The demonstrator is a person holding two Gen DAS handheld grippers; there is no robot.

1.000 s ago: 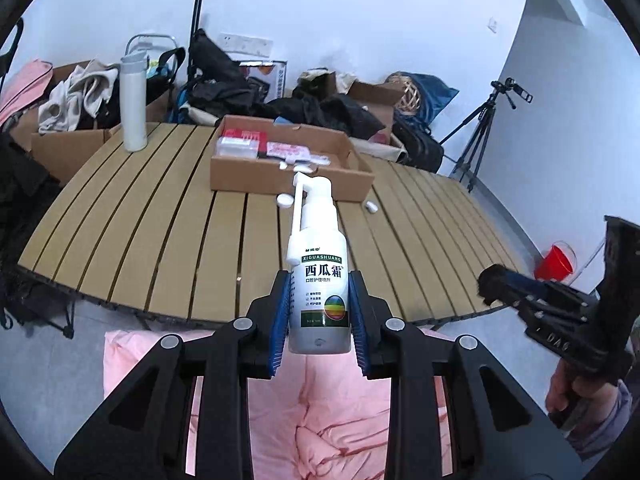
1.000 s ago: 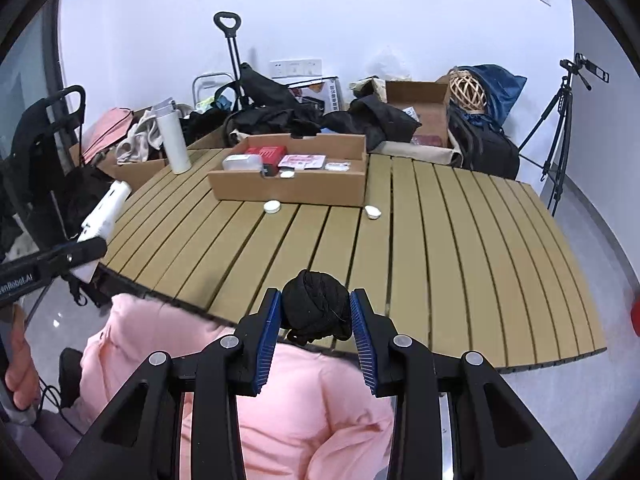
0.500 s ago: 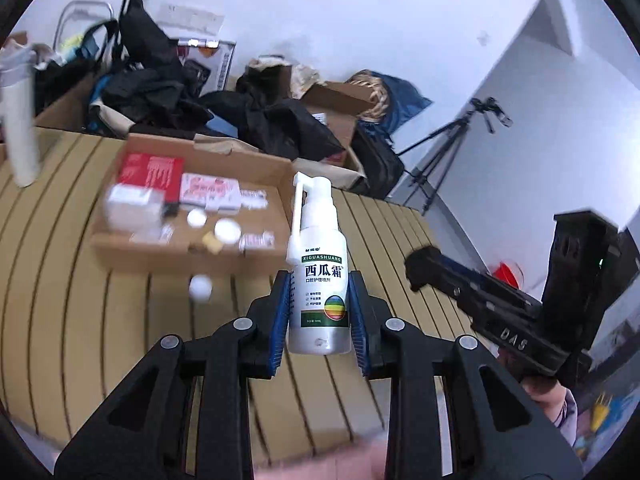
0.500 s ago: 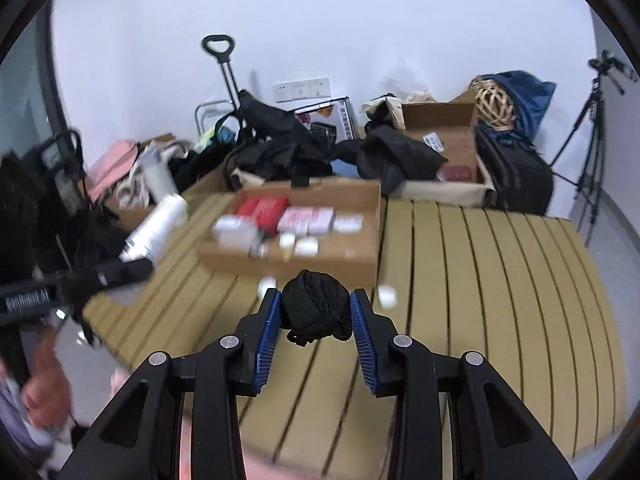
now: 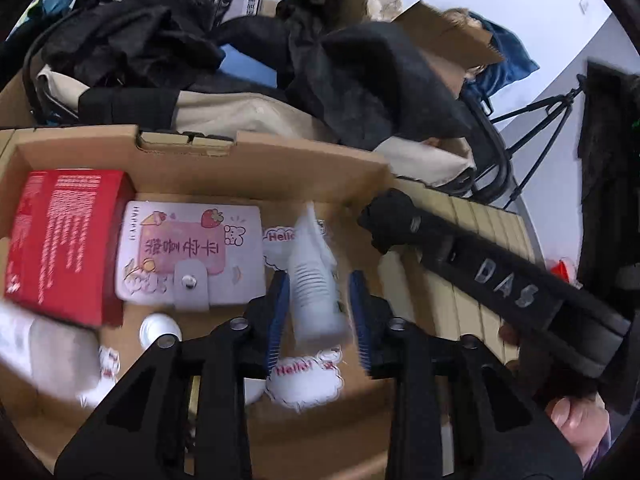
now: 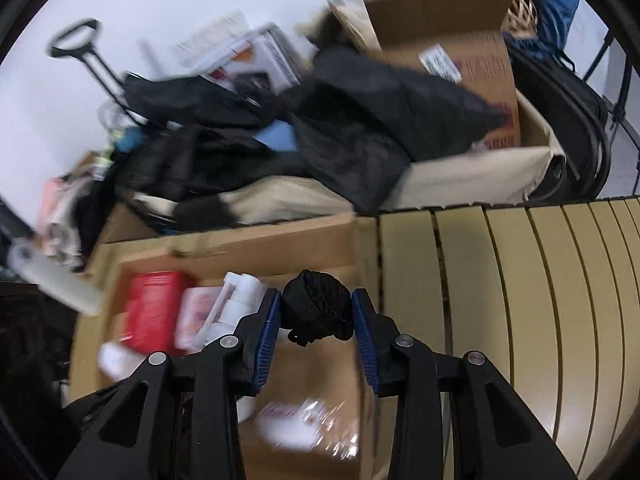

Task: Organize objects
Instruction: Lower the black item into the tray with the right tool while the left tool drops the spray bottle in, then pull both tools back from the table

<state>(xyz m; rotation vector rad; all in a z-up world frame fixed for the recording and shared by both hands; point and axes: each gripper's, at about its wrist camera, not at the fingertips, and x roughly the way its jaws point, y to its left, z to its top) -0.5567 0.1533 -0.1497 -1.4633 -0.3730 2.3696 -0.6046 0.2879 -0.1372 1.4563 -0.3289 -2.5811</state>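
The slatted table spreads wide and bare to the right of the right gripper's jaws, its far edge meeting a heap of dark clothes and boxes. The open cardboard box lies under and ahead of both pairs of jaws; its back wall stands beyond the left jaws, and its right wall runs just right of them, beside the table slats. Inside it, left of the left jaws, a red box lies flat with a pink card wallet touching its right side; free cardboard floor shows below the jaws. The left gripper has its pads spread, a gap on each side of the white spray bottle, which is blurred and tilted between them, probably loose over the box. The right gripper is clenched on a black fabric bundle, over the box's right end.
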